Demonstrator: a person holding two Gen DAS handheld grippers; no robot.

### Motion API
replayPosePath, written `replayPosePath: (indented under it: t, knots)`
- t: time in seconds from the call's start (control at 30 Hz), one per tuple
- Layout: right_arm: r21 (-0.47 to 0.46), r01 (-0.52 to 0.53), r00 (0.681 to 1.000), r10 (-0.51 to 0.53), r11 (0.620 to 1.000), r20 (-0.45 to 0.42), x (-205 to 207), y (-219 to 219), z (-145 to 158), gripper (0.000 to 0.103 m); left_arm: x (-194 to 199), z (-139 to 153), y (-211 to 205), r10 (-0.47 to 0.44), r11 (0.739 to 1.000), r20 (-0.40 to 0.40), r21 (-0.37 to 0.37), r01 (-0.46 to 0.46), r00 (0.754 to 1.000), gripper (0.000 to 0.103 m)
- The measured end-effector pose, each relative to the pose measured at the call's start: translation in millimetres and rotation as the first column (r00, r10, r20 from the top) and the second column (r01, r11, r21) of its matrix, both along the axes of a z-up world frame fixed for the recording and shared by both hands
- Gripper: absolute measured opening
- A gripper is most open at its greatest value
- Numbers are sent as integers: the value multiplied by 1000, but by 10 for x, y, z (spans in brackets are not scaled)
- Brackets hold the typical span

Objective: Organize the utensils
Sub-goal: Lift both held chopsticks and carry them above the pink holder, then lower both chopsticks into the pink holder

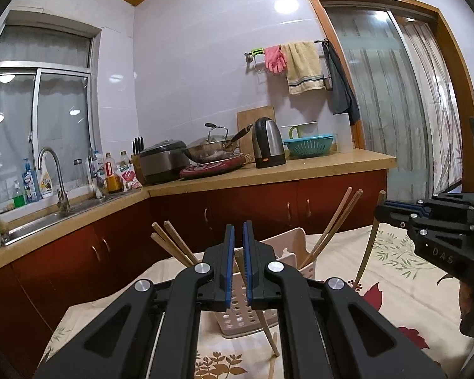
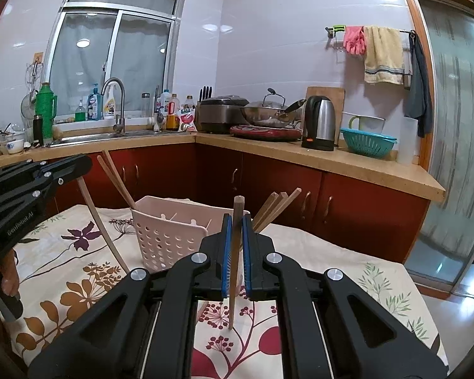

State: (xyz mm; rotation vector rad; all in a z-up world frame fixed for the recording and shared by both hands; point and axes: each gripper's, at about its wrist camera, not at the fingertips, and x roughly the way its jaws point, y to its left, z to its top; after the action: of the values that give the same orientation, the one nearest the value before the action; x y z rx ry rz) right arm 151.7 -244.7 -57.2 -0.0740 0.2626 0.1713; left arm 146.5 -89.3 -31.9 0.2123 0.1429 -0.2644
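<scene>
Right gripper is clamping a wooden chopstick upright between its blue pads, the tip hanging above the floral tablecloth; left gripper is gripping a second chopstick slanting downward, just before the perforated pink utensil basket holding more chopsticks.

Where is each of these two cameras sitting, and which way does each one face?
Left wrist: on the left gripper, facing the pink utensil basket and kitchen counter; its closed fingers show, with the right gripper at right.
Right wrist: on the right gripper, shut on a chopstick, facing the same basket; the left gripper and a hand show at left.
Shared: basket, floral tablecloth, kettle.
</scene>
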Motion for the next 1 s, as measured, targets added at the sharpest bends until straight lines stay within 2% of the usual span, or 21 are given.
replayPosePath:
  t: [0.27,0.63,0.87,1.0]
  knots:
    - [1,0,1000,0,1000,-1,-4,-17,-1,7,75,-27,43,-28,999,-39,-39,27,999,8]
    - [27,-9,1000,8,1000,14,-43,-41,100,7,72,12,120,-55,995,-56,-84,50,997,6]
    - [87,-43,998,39,995,49,-141,-90,334,7,-13,275,239,-82,987,-39,-144,75,996,6]
    - [107,-70,993,59,992,102,-183,-96,536,7,-97,573,295,-90,982,33,-161,95,995,6]
